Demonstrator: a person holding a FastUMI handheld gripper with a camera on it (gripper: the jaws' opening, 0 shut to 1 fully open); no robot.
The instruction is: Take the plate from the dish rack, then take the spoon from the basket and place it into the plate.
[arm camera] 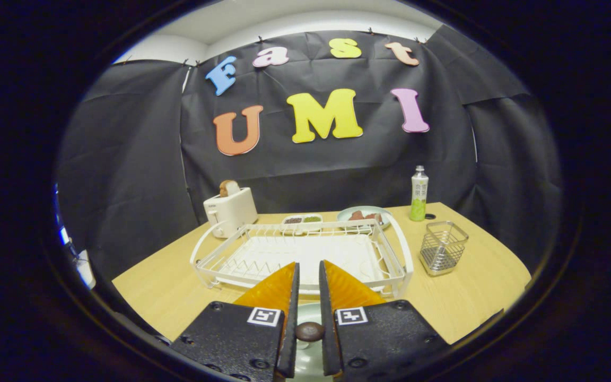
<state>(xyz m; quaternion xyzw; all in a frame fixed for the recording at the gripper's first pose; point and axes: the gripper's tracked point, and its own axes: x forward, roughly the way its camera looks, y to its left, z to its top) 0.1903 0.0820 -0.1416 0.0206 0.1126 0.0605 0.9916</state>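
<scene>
A pale wooden tabletop stands in a booth walled with black cloth. A white dish rack sits mid-table, a wire basket to its right. Nearest, the tongs are narrowed on a dark-handled spoon over a pale plate. Far: a toaster, a bottle.

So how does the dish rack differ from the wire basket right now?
The dish rack is white, wide and low, lying just beyond the fingertips of the gripper; the wire basket is silvery, small and tall, standing beside the rack, apart from it. The rack has looped end handles; the basket has none. Both look empty and sit on the wooden table.
</scene>
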